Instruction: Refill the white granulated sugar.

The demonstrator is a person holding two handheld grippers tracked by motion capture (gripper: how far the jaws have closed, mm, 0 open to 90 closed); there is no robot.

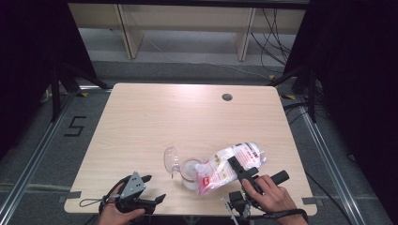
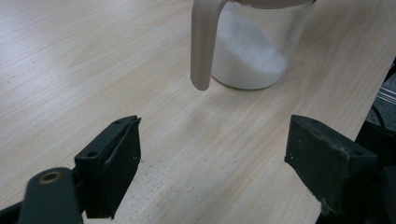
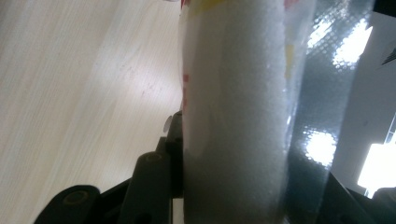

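Left gripper [image 1: 141, 196]: rests at the near left edge of the tabletop [image 1: 155, 117], jaws spread wide and empty; in the left gripper view they face the jug's handle [image 2: 204, 42] with a gap between.
Jug [image 1: 190, 172]: clear, with a pale handle and its hinged lid [image 1: 169, 158] tipped open to the left; stands near the front edge, between the two grippers, with a layer of white granules [image 2: 252, 58] across its bottom.
Bag [image 1: 230, 165]: clear plastic with red print, full of white granules, tilted with its mouth down at the jug's rim.
Right gripper [image 1: 240, 169]: jaws clenched on the bag about its middle, holding it up at a slant.
Progress: judging by the thin layer in the jug and the bulging bag, pouring looks begun but far from finished; most granules remain in the bag.
Surface: light wood grain, a round cable hole [image 1: 227, 97] near the far edge.
Room: grey floor, a taped mark [image 1: 75, 126] at left, dark curtains on both sides, loose cables [image 1: 277, 35] at far right.
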